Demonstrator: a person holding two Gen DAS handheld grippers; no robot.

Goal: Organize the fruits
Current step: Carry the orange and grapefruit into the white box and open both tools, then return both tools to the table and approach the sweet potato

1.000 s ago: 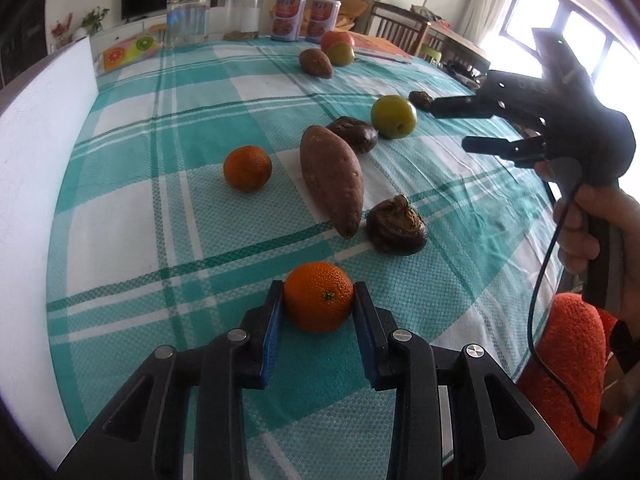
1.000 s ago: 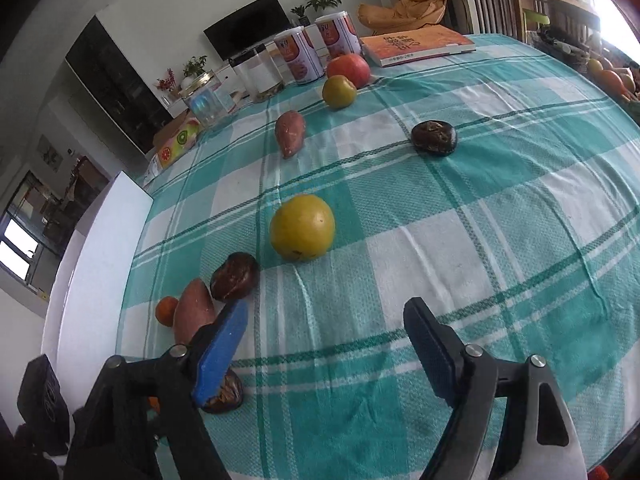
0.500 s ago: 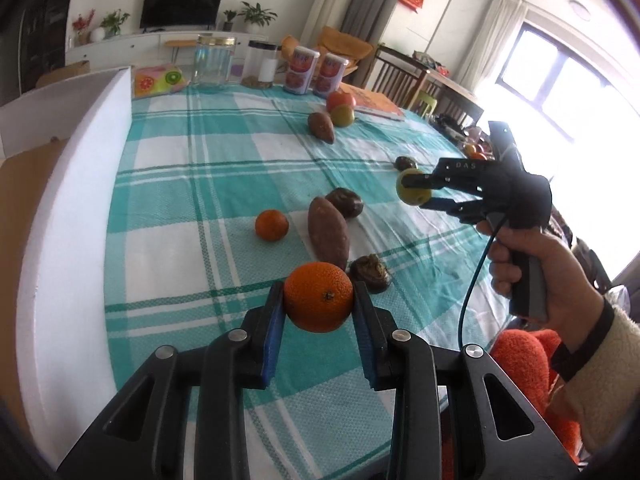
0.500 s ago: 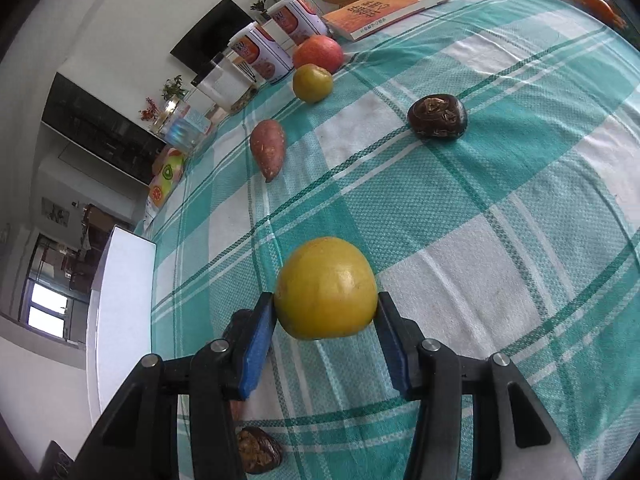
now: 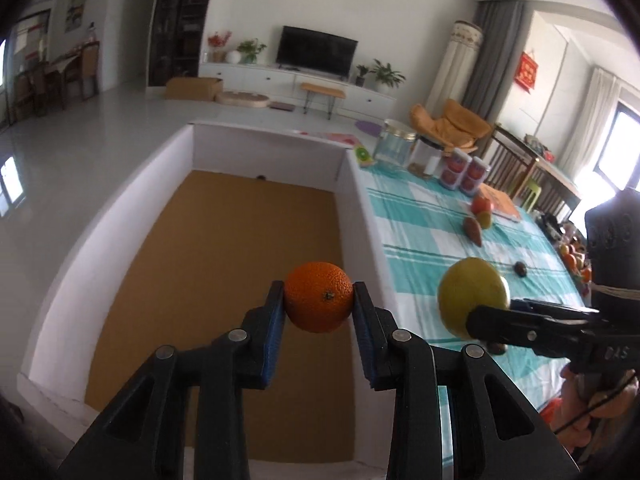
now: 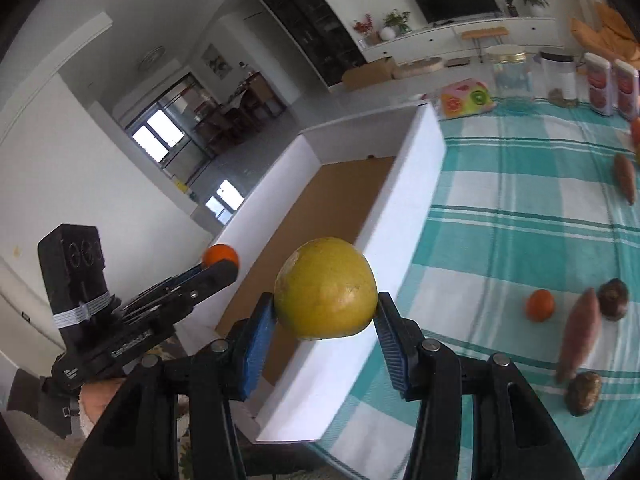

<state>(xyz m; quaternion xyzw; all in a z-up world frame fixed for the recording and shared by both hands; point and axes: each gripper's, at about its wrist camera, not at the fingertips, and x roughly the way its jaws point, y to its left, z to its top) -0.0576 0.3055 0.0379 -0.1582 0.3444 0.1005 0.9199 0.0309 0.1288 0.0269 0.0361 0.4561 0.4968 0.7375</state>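
Observation:
My left gripper (image 5: 319,309) is shut on an orange (image 5: 319,297) and holds it in the air above the white-walled box (image 5: 362,224) with a brown floor. My right gripper (image 6: 326,320) is shut on a yellow-green fruit (image 6: 326,289) and holds it above the box's near wall (image 6: 404,216), just right of the left gripper. The yellow-green fruit also shows in the left wrist view (image 5: 472,298). The orange shows small in the right wrist view (image 6: 220,255). The box holds no fruit that I can see.
On the teal checked tablecloth (image 6: 500,216) lie a second orange (image 6: 540,305), a sweet potato (image 6: 578,332), dark brown fruits (image 6: 612,298) and another sweet potato (image 6: 625,178). Jars and cans (image 6: 600,84) stand at the far edge.
Both grippers lifted their fruits off the table and swung left. The orange now hangs over the box, and the yellow-green fruit is at the box's wall.

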